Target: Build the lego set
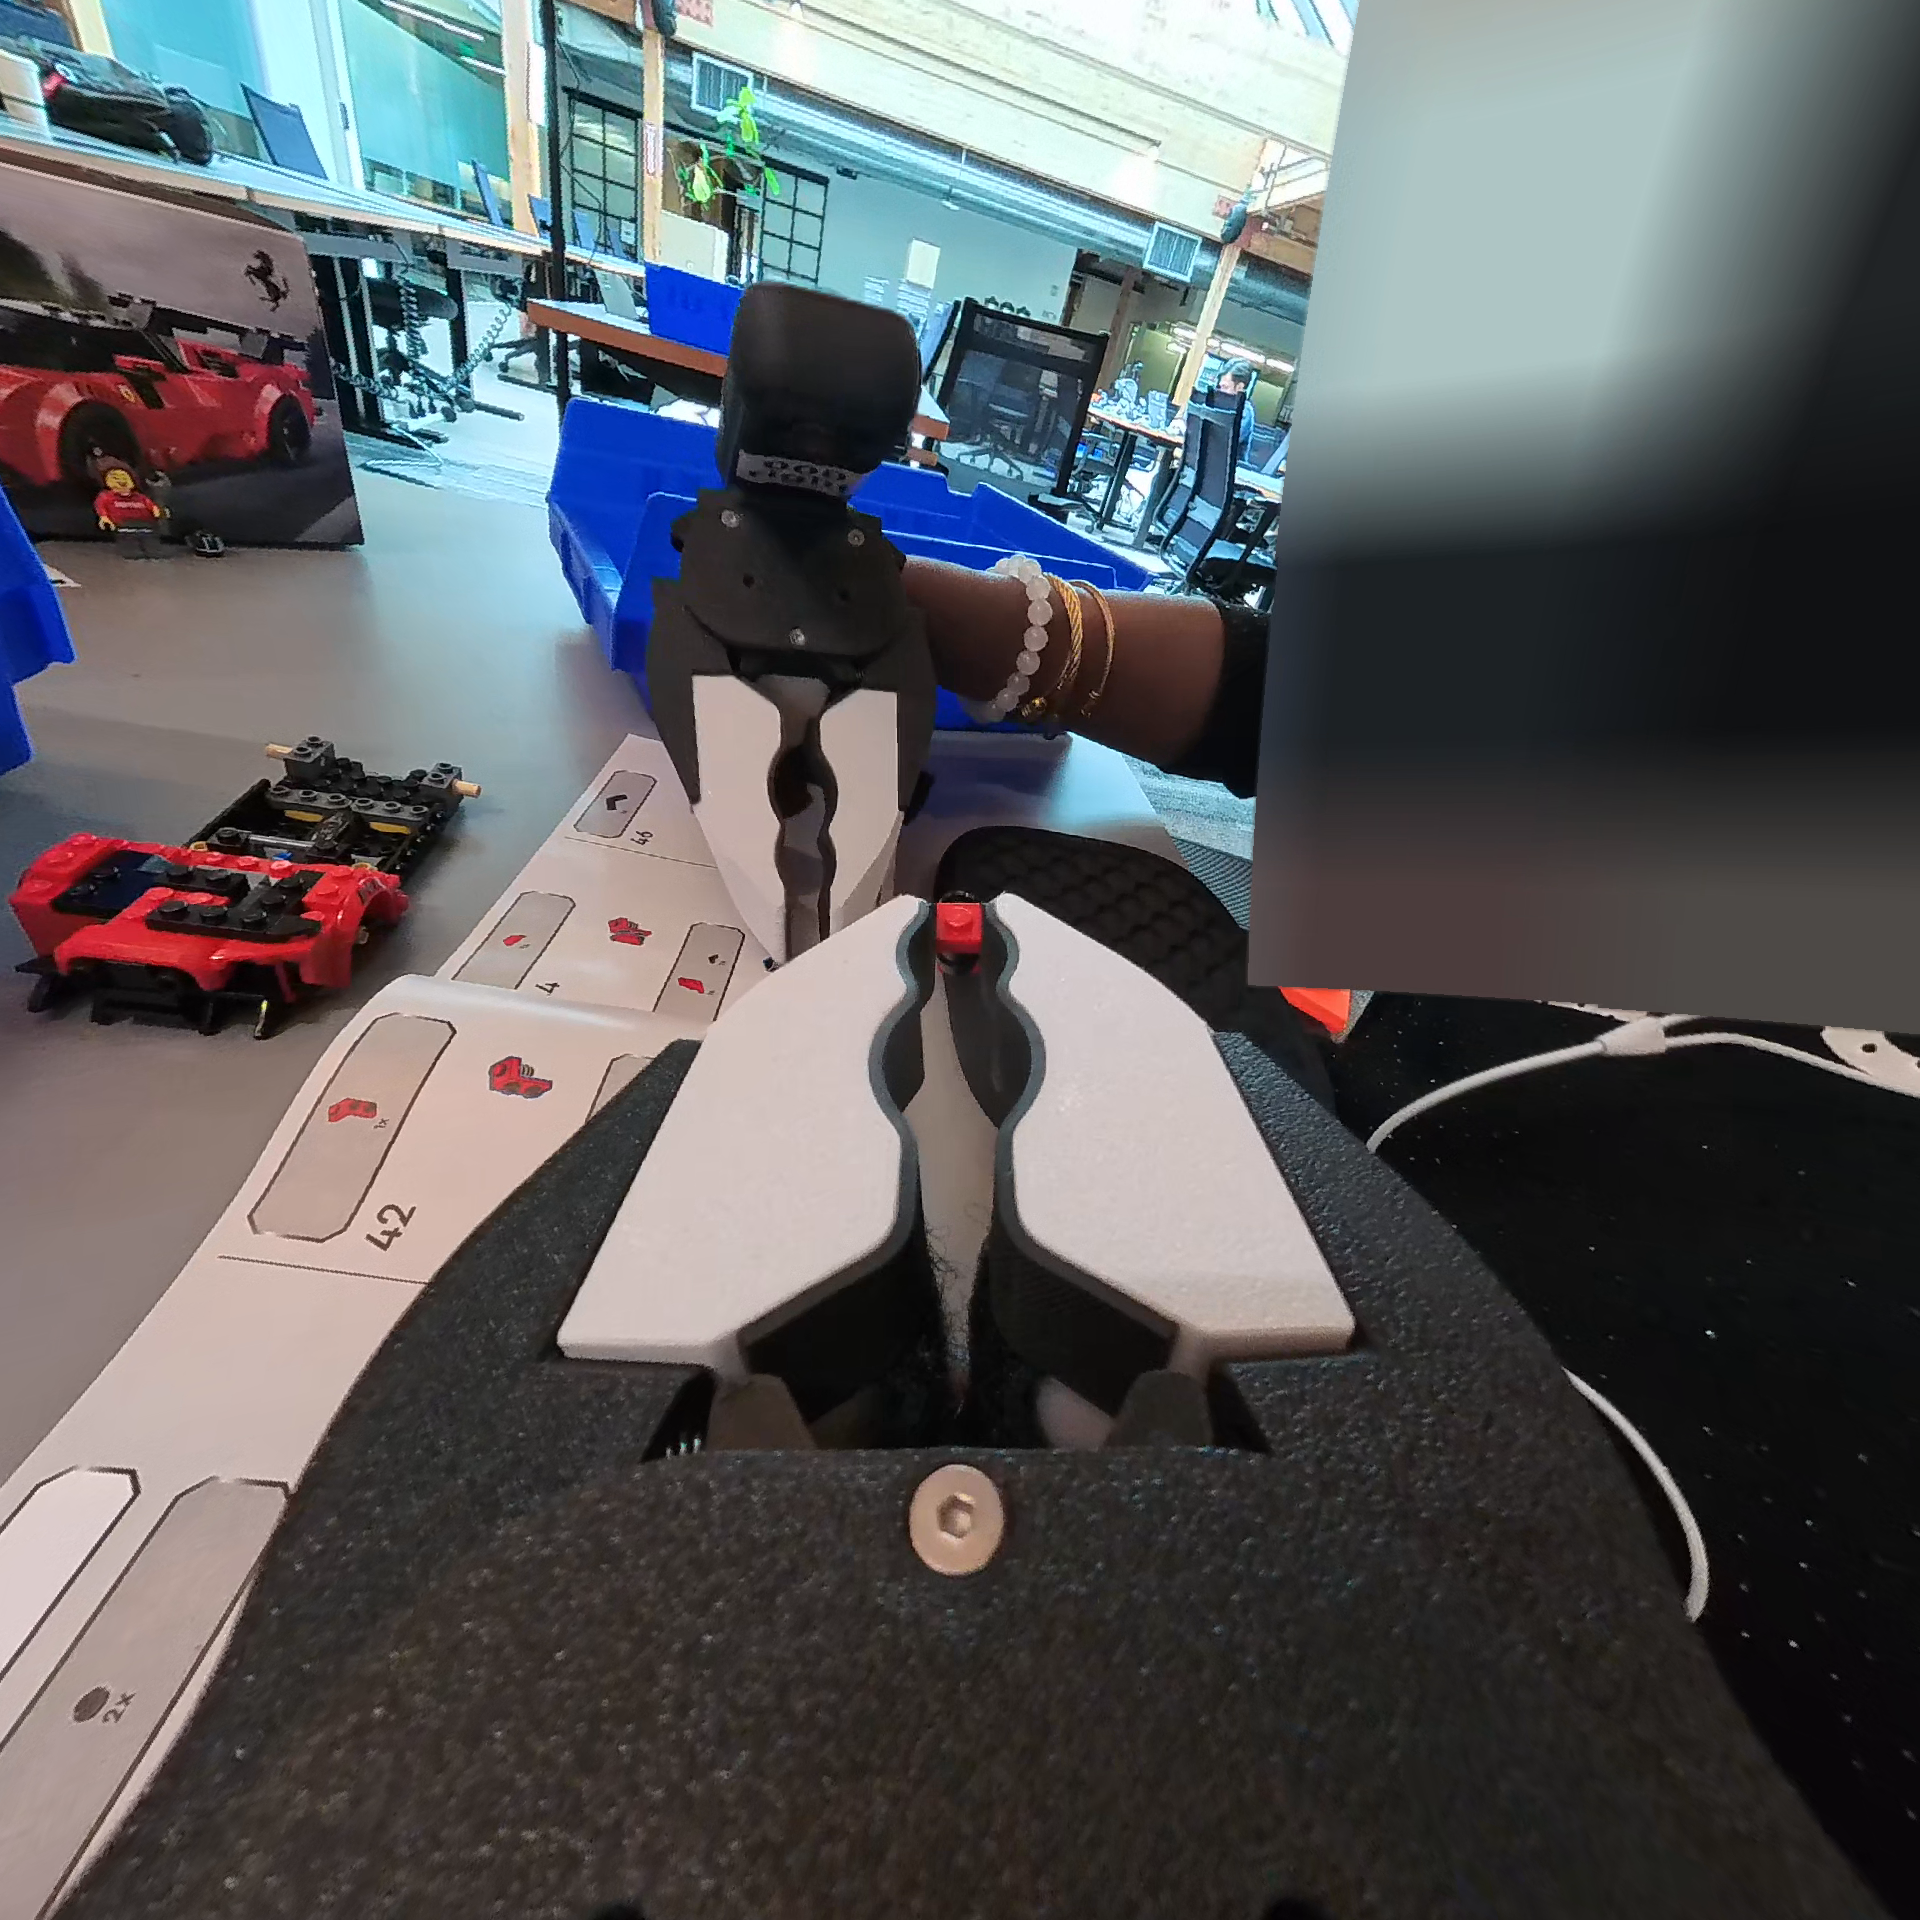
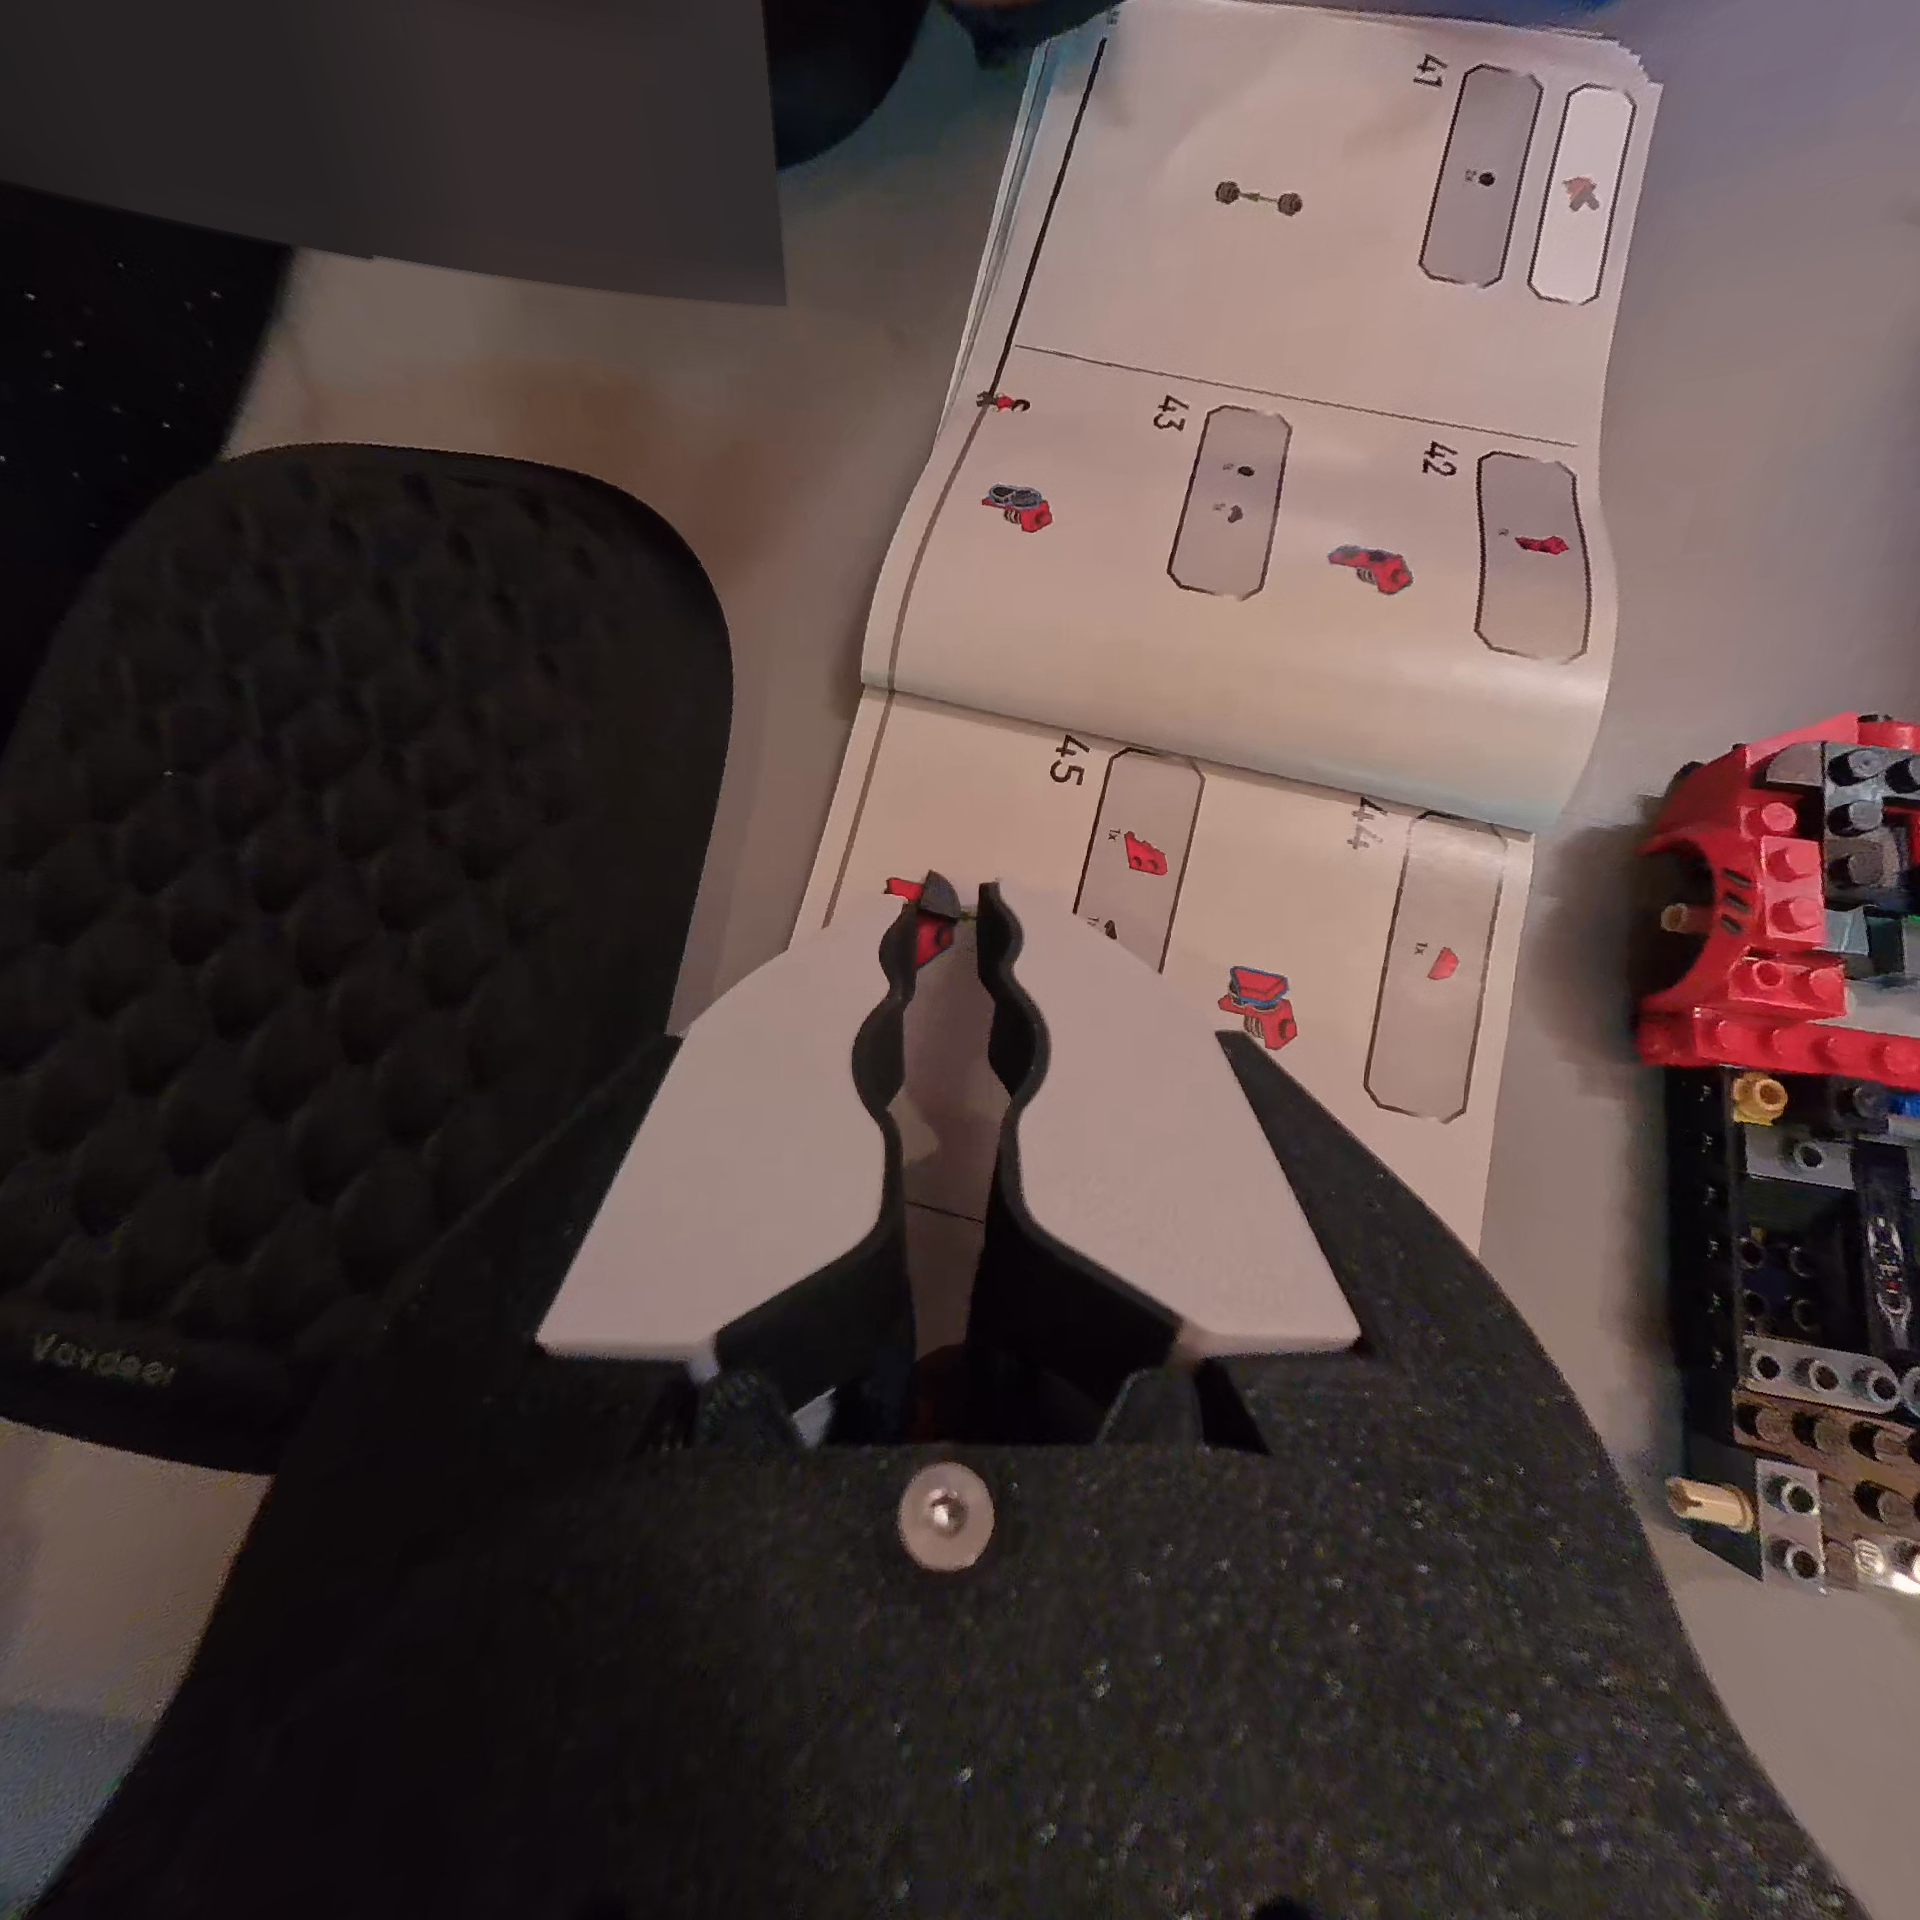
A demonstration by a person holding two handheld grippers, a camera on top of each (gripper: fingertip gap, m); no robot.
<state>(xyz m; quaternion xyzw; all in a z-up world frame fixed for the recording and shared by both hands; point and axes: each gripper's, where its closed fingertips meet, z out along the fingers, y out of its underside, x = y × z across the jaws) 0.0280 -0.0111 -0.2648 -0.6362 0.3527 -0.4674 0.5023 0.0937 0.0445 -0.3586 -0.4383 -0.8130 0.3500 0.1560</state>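
Two grippers are seen over an open instruction booklet (image 2: pixel 1226 665) that lies on a grey table (image 1: pixel 416 665). At the far left, a partly built red and black car (image 1: pixel 223 883) is placed on the table, just beside the booklet. In the middle, the right gripper (image 2: pixel 956 904) is held with its tips down over the page, jaws a little apart; nothing is seen gripped. The left gripper (image 1: pixel 954 925) is closed on a small red brick (image 1: pixel 956 923), pinched at its tips.
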